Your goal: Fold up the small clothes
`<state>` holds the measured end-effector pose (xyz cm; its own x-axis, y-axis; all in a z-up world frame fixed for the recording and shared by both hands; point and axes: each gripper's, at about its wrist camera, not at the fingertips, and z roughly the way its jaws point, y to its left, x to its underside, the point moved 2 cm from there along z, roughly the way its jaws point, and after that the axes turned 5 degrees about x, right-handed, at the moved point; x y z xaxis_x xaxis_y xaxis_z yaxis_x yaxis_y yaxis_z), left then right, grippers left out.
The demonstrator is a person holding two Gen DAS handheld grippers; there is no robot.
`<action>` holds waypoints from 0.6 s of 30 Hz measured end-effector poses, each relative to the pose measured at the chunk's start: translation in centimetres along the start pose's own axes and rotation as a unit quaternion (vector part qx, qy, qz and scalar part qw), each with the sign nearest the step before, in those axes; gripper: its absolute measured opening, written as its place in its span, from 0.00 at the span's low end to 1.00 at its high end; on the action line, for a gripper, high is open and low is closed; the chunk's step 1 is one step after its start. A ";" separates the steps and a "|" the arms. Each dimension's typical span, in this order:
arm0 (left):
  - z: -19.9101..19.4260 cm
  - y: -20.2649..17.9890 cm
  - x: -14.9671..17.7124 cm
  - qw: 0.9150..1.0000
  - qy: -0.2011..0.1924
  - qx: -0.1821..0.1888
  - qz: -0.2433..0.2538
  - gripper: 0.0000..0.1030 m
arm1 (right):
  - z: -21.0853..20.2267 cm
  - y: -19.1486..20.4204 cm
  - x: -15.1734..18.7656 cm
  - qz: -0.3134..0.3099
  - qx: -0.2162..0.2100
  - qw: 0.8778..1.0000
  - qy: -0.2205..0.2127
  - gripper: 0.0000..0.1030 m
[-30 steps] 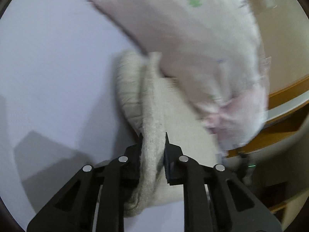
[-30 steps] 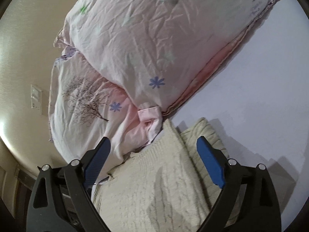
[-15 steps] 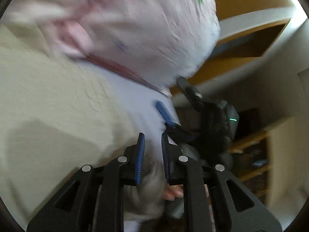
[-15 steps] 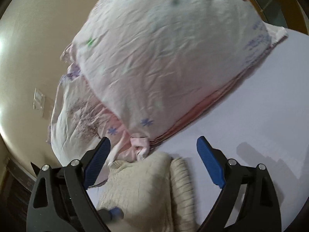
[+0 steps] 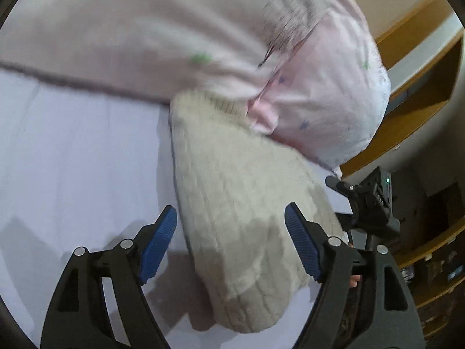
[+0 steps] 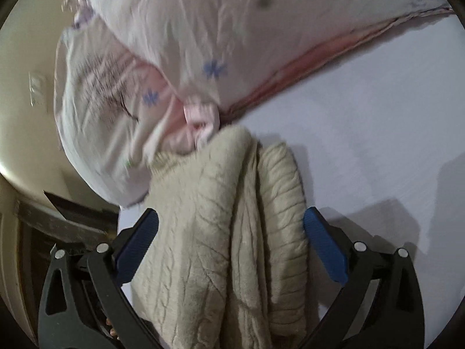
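A cream knitted garment (image 5: 241, 197) lies folded on the pale lilac bed sheet (image 5: 72, 160), its far end against a pink pillow. My left gripper (image 5: 231, 241) is open and holds nothing, its blue pads on either side of the garment's near end. In the right wrist view the same garment (image 6: 226, 232) lies in long folds. My right gripper (image 6: 231, 244) is open, its blue pads wide on either side of the garment. The right gripper's body shows at the right of the left wrist view (image 5: 372, 203).
Two pink flower-print pillows (image 6: 203, 37) lie stacked at the head of the bed, touching the garment. The bed edge and wooden shelves (image 5: 430, 67) are at the right of the left wrist view. A cream wall (image 6: 26, 67) stands to the left in the right wrist view.
My left gripper, shut on the garment a second ago, has let go, swung round and opened wide over it. My right gripper stayed open and came down closer over the garment.
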<state>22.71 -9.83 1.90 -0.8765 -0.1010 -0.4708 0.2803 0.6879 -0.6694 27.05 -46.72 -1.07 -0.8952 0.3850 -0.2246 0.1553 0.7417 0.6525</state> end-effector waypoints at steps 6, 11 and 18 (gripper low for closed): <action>4.1 -1.1 1.1 0.999 0.028 -0.020 0.020 0.89 | 0.5 1.1 0.9 -0.038 0.035 0.999 0.007 0.96; 5.5 -1.1 1.0 1.000 0.020 -0.017 0.014 0.77 | 1.5 2.2 2.1 -0.072 0.027 0.997 0.014 0.39; -3.1 -1.4 1.1 0.994 -0.046 -0.030 0.098 0.45 | 0.4 7.5 3.7 -0.131 -0.109 0.985 -0.021 0.35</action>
<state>20.11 -8.68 4.05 -0.7674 -0.0242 -0.6407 0.4158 0.7418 -0.5261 25.03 -39.56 2.71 -0.8742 0.2219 -0.4318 -0.1754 0.6850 0.7071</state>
